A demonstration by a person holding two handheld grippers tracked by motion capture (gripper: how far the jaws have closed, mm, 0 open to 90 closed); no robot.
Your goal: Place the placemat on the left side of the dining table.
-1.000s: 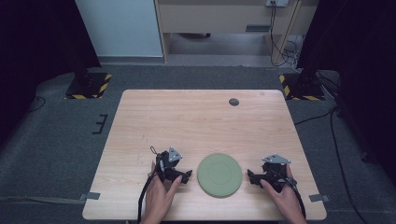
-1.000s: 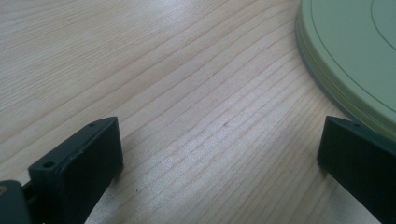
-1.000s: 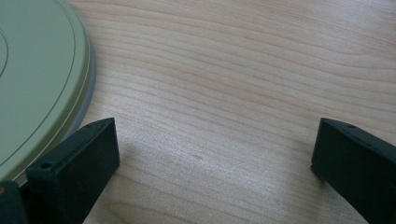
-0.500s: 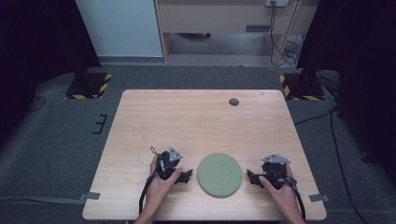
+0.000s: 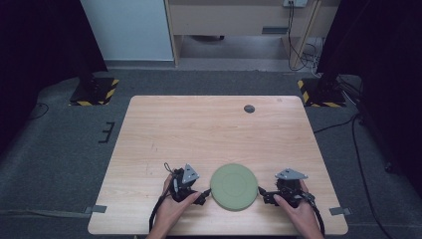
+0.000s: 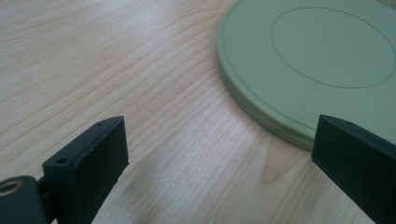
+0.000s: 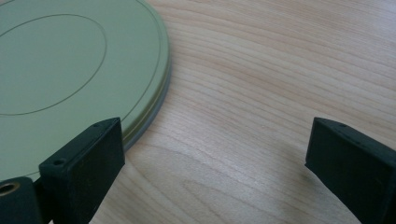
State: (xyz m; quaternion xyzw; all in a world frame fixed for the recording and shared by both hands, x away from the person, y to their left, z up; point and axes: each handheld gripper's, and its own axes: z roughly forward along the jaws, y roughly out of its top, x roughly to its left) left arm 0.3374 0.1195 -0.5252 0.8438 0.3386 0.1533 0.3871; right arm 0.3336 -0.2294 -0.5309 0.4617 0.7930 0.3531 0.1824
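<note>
Pale wood with a fine grain made the table (image 5: 214, 129), which took the middle of the high view, with grey floor around it. At the lower left of that view the person's left hand (image 5: 171, 209) held the left gripper (image 5: 203, 195) just beside the left edge of a green round plate (image 5: 234, 186); whether they touched could not be told from there. In the left gripper view its two black jaws stood wide apart and held nothing, with bare wood between them, and the plate (image 6: 317, 65) lay flat in the upper right, its rim passing behind the right jaw. The plate sat in the lower middle of the high view, near the front edge of the table. At the lower right the right hand (image 5: 298, 214) held the right gripper (image 5: 263, 195) just beside the plate's right edge. In the right gripper view the jaws were also wide apart and empty, and the plate (image 7: 70, 70) was in the upper left, behind the left jaw. A small dark round thing (image 5: 249, 108) lay near the table's far edge, in the upper middle.
</note>
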